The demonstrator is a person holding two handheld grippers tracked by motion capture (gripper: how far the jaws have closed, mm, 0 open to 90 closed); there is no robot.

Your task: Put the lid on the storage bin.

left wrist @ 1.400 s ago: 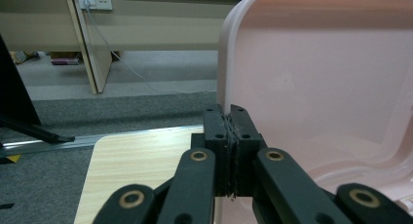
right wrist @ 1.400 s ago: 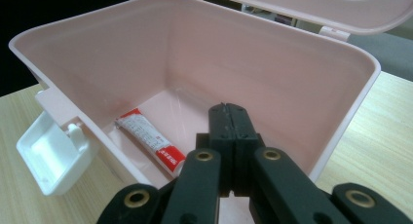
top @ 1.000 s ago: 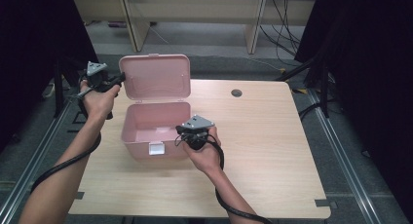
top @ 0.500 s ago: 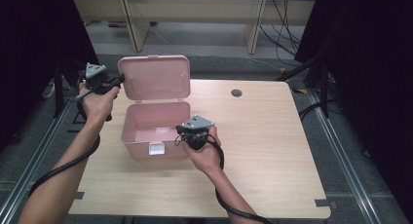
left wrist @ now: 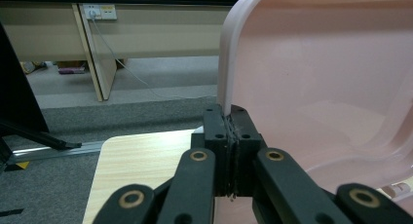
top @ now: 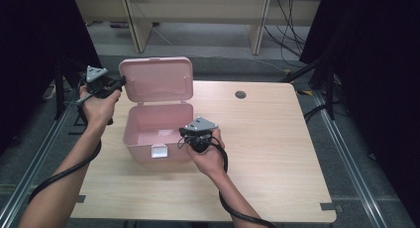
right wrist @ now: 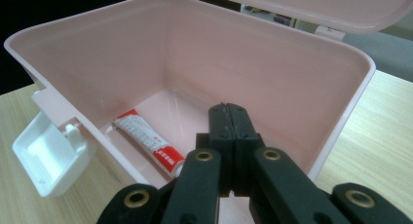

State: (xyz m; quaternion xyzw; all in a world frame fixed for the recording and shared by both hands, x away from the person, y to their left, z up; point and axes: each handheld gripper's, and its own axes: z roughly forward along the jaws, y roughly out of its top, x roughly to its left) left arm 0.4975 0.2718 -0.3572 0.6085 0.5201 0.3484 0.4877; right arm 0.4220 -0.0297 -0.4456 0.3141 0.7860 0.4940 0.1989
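Your left hand-held gripper (top: 120,81) is clamped on the left edge of the pink lid (top: 157,79), jaws pressed together on the thin rim; the left gripper view shows the rim (left wrist: 225,63) running straight into the closed jaws. Judging by that grip, you're pinning the lid upright so it can't drop back onto the box and the opening stays clear.

The pink box (top: 148,139) sits on the tabletop (top: 277,139), lid hinged up at its back edge. At the box's front wall hangs a white latch (top: 159,150), flipped down and open.

Inside the box, a tube (right wrist: 148,139) lies on the floor toward the front-left corner, close to the latch side. It's white with red bands and small print; the writing is too small to read, no brand legible.

Your right hand-held gripper (top: 189,137) is at the box's right front corner, over the rim. Its jaws are closed together with nothing between them, tips (right wrist: 229,112) pointing down into the box, apart from the tube. Likely staged to reach in, but that's a guess.

Right of the box, a dark round hole (top: 240,94) sits in the tabletop near its far edge.
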